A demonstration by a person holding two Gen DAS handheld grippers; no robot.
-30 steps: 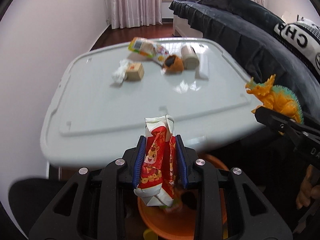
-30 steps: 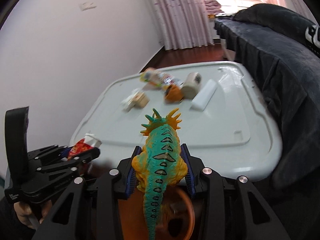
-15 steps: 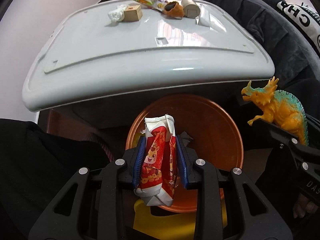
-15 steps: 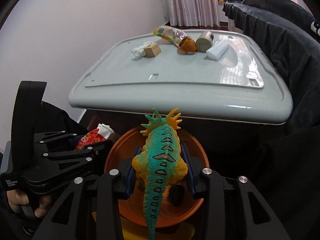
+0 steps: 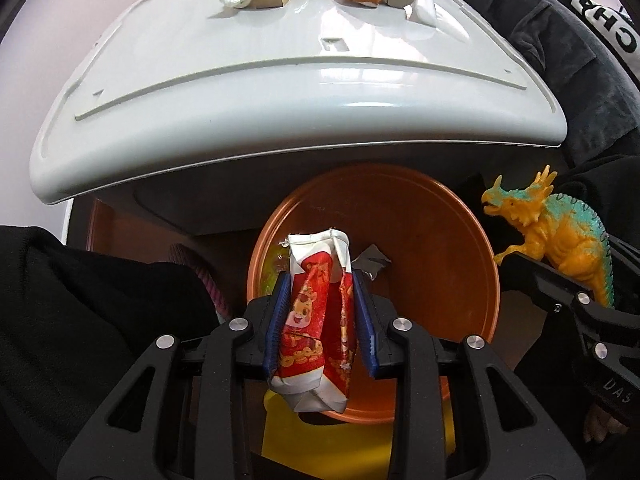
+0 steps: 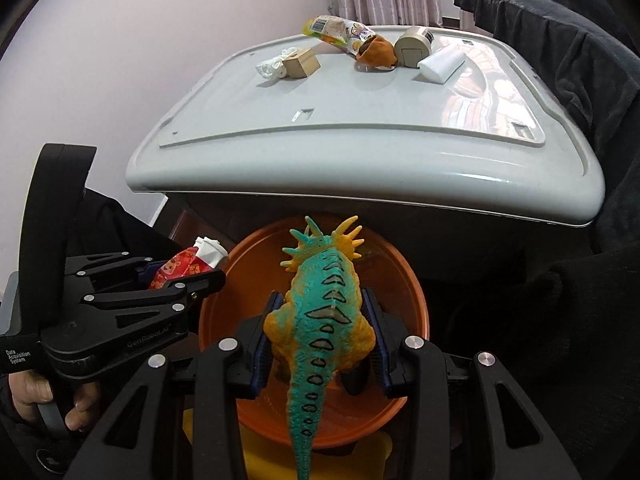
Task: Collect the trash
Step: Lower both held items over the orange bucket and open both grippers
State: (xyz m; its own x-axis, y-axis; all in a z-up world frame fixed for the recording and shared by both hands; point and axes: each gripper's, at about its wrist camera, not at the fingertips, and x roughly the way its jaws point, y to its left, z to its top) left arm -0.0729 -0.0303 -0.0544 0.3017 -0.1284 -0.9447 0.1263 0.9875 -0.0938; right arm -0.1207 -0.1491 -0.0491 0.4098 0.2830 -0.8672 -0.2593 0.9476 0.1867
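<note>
My left gripper (image 5: 320,280) is shut on a crumpled red and white snack wrapper (image 5: 318,320) and holds it above the orange bin (image 5: 460,240), which stands on the floor below the white table's front edge. My right gripper (image 6: 318,300) is shut on an orange and teal toy dinosaur (image 6: 324,320) over the same orange bin (image 6: 404,276). The dinosaur (image 5: 556,236) shows at the right of the left wrist view, the wrapper (image 6: 188,266) at the left of the right wrist view. A grey scrap (image 5: 372,260) lies in the bin.
On the far side of the white table (image 6: 360,148) lie a white crumpled tissue (image 6: 270,66), a small cardboard box (image 6: 302,63), a colourful snack bag (image 6: 340,34), a brown peel-like piece (image 6: 374,52), a tape roll (image 6: 414,46) and a white block (image 6: 440,64). A dark sofa (image 6: 560,40) is right.
Both grippers have dropped from table height to below the table's front edge and now hang over the orange bin, each still holding its object.
</note>
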